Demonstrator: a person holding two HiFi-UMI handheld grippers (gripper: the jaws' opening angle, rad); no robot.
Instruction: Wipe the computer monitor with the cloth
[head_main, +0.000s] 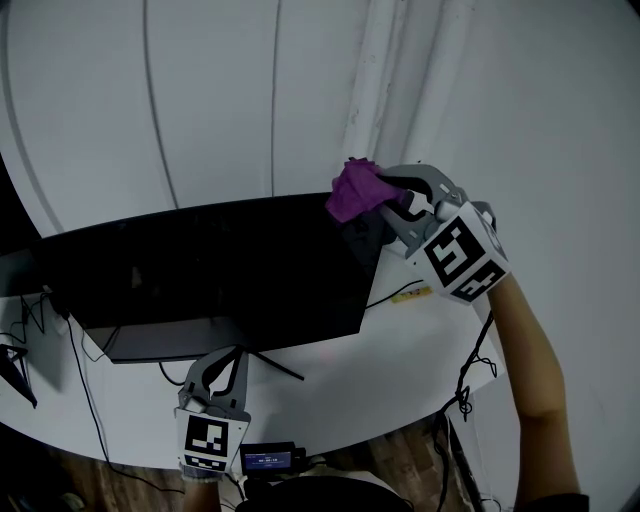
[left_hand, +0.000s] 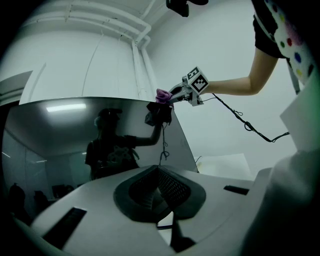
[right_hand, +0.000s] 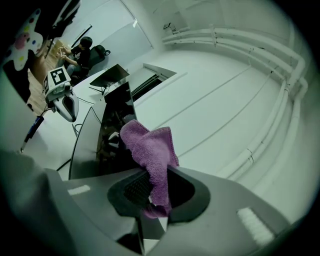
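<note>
The purple cloth (head_main: 355, 190) sits at the monitor's (head_main: 210, 265) top right corner, at about 1 o'clock in the head view, bunched against the upper edge of the dark screen. The right tongs (head_main: 392, 192) are pinching it. The right gripper view shows the grip itself: a fold of the cloth is clamped between the two pads, with the rest standing up and flopping over beyond them. That view also looks along the monitor nearly edge-on, and white pipes (right_hand: 280, 100) run along the wall at 2 o'clock.

The left tongs (head_main: 228, 358) hang low at 7 o'clock in the head view, over the near edge of the white table (head_main: 400, 350), apart from the monitor's stand. Their own view shows the pads pressed together with nothing between them.

Only the left gripper view faces the screen: it shows the glossy panel reflecting a person with one arm raised to the corner. A black cable (head_main: 470, 370) dangles below the right forearm.
</note>
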